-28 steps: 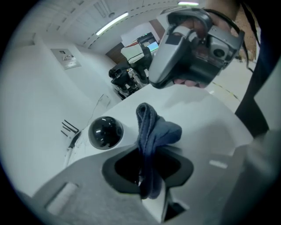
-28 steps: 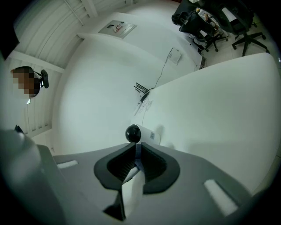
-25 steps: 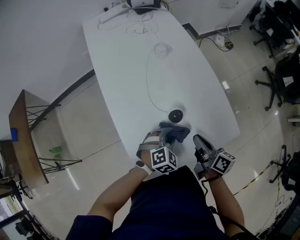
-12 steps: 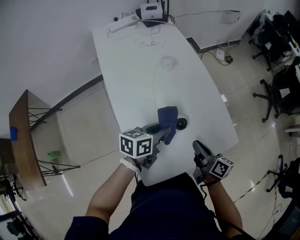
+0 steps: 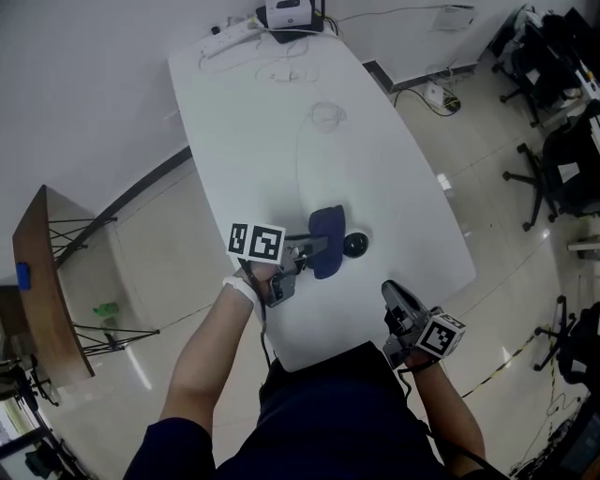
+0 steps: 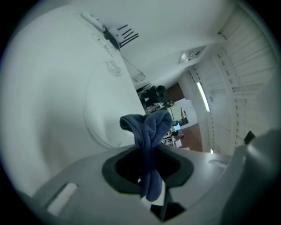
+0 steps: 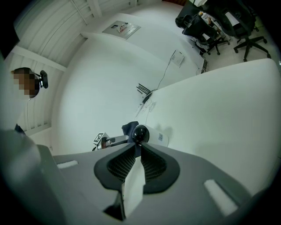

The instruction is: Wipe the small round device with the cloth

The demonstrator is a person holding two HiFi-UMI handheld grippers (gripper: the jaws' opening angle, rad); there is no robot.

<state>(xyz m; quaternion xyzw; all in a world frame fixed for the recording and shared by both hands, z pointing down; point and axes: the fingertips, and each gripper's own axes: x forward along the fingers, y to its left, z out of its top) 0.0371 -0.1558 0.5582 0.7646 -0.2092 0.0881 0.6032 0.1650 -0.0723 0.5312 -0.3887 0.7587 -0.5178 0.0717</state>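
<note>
The small round device [image 5: 354, 245], a black lens on a white body, sits on the white table [image 5: 394, 178] near its front edge. My left gripper [image 5: 317, 247] is shut on the dark blue cloth [image 5: 327, 236], which hangs in a bunch just left of the device, and I cannot tell if it touches. In the left gripper view the cloth [image 6: 148, 140] is pinched between the jaws of the left gripper [image 6: 147, 154]. My right gripper [image 5: 388, 290] hovers at the table's front edge, shut and empty. In its own view the right gripper [image 7: 137, 148] points at the device [image 7: 141, 133], with the cloth [image 7: 128, 128] behind it.
A thin white cable [image 5: 298, 155] runs from the device to a coil [image 5: 326, 114] and on to a power strip [image 5: 225, 36] and a box [image 5: 289, 13] at the far end. Office chairs [image 5: 562, 150] stand at the right, a wooden side table [image 5: 42, 272] at the left.
My left gripper has rolled over, its marker cube now to the left, and lifted the cloth off the table beside the device. The right gripper has stayed where it was.
</note>
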